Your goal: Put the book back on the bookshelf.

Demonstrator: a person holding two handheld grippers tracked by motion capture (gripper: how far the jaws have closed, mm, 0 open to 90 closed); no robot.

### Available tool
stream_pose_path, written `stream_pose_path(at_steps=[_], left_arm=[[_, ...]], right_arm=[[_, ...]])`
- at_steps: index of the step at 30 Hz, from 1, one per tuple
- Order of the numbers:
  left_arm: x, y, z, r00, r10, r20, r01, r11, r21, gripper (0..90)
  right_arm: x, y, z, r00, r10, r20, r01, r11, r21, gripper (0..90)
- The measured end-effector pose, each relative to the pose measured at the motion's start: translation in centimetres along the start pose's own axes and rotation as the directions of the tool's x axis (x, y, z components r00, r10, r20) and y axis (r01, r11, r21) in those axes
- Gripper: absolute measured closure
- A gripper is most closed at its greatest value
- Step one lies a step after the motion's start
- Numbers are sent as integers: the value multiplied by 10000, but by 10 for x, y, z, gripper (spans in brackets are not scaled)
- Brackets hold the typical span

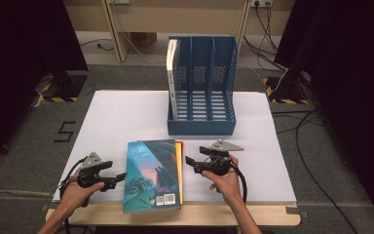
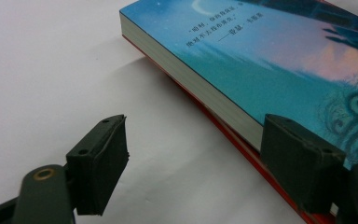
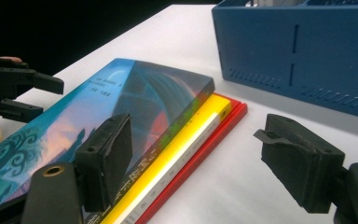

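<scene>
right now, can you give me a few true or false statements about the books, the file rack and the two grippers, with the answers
1. The blue file rack has a white book standing in its leftmost slot. True.
2. The teal-covered book lies on top of a stack with a yellow and red book under it. True.
3. The left gripper is clamped on the teal-covered book. False: its jaws stand open beside the book's page edge, holding nothing.
4. The right gripper is open, near the stack's spine side. True.
5. The book stack sits inside the file rack. False: it lies flat on the white table surface in front of the rack.
</scene>
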State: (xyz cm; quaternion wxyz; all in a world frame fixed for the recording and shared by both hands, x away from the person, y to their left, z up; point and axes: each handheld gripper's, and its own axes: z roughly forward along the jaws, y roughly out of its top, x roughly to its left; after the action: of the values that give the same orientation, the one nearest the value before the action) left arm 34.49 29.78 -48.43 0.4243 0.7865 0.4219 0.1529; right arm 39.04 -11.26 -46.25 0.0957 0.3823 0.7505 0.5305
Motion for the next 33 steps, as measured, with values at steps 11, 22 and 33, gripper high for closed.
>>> stream_pose_path(at_steps=[11,22,33], left_arm=[[-6,2,-2,9992,385,-48,-385,9992,46,312],[-13,5,0,9978,443,500,-435,9989,-176,319],[-21,7,6,9980,310,544,-302,9994,-151,184]], right_arm=[[4,-3,8,9996,-80,-274,91,9992,402,254],[2,-5,11,9994,-4,-355,23,9986,526,256],[2,-9,16,9983,122,-577,-78,9971,751,252]])
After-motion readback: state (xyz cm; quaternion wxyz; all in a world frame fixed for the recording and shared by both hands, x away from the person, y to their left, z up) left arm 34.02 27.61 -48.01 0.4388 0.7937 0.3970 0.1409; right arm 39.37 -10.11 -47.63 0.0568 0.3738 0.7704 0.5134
